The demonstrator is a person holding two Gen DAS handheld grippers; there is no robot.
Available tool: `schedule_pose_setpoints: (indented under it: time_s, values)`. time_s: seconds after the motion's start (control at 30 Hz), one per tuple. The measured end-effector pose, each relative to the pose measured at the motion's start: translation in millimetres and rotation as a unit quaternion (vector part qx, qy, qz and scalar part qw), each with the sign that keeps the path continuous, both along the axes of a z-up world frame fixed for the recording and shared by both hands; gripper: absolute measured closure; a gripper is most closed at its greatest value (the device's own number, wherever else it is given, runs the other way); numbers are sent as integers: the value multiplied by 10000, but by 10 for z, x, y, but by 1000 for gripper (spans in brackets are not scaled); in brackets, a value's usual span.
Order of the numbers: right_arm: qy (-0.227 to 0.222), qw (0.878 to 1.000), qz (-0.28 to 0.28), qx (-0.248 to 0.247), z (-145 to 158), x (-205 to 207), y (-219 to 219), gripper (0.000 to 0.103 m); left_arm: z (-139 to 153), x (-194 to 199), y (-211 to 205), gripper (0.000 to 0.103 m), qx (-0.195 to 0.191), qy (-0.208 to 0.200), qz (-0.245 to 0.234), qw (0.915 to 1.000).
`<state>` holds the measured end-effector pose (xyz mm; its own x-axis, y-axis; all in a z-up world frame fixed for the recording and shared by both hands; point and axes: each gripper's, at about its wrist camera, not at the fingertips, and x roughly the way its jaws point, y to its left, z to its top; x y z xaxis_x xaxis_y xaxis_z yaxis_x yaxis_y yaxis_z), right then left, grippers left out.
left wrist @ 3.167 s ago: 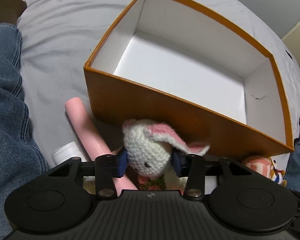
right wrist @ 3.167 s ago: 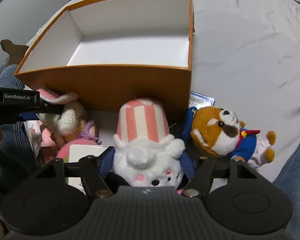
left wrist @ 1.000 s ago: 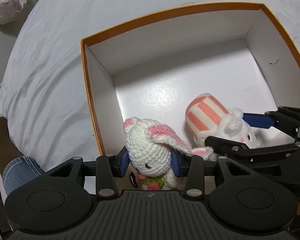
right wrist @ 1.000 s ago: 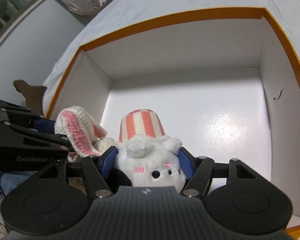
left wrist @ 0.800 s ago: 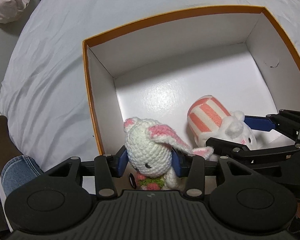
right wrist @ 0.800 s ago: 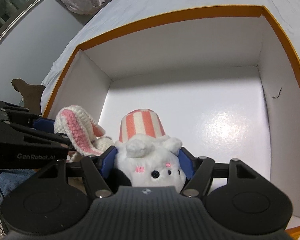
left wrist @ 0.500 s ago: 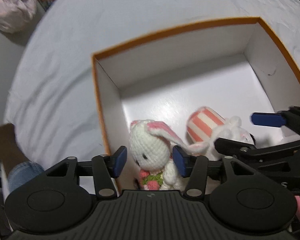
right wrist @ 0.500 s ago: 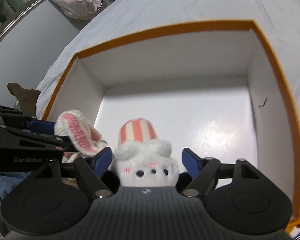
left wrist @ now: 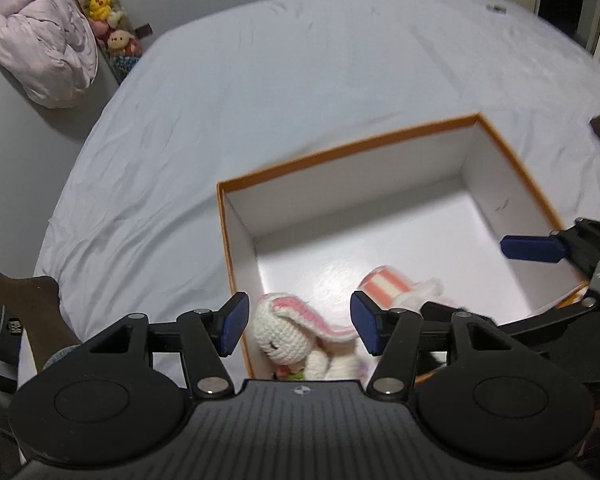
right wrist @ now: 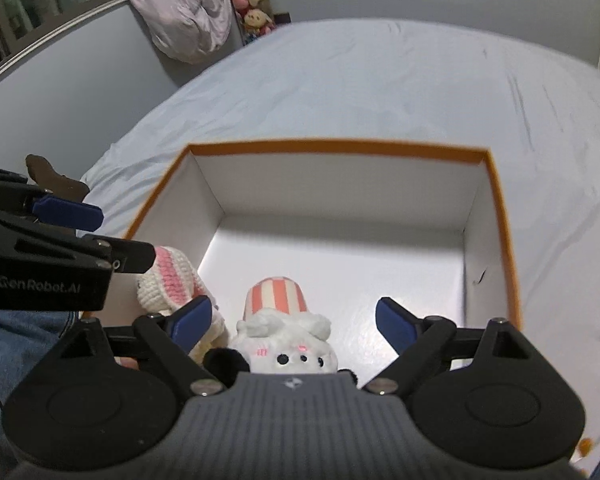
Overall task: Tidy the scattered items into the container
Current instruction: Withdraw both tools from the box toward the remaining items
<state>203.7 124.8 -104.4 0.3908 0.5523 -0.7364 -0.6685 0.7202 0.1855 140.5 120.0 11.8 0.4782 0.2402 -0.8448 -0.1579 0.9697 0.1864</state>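
The crocheted bunny [left wrist: 284,336] lies in the near left corner of the orange box [left wrist: 340,152], head toward the left wall, its pink-lined ear trailing right. Just beside it on the right, the striped-hat plush [right wrist: 280,320] lies on the box floor, its long axis running from the hat at the far end back to the face nearest the camera. Each toy sits directly below and between its own tool's blue pads, touching neither. The left tool [left wrist: 296,324] is released, jaws spread wide above the bunny; the right tool [right wrist: 296,320] is likewise released over the plush. Both toys rest in the box on the bed [left wrist: 260,80]; the next move is probably to fetch further items, none visible here.
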Motion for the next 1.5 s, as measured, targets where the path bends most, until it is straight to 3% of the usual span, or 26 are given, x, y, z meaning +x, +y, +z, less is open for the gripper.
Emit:
schedule_pose_setpoints:
  time_s: [0.37,0.57,0.83,1.17,1.5]
  values:
    - [-702,9965,102,450,400,-305,-289,9,234,-406,-210,36,-448,-921,125,9947]
    - [-999,9932,-7,601,494,-461,-570,3,225,-555,-349,36,-630,-1180,50,9910]
    - [-1107,9881,-744,760,379,-591,-1218,3,69,-655,-497,36,-926,-1091,24,9897]
    - [-988,9839,-1488,-18,99,-602,-1902,3,-198,-761,-678,36,-1134,-675,-45,9913]
    - [-649,9894,-1167,-561,-227,-597,-2212,5,-476,-856,-746,36,-1419,-138,-42,9898]
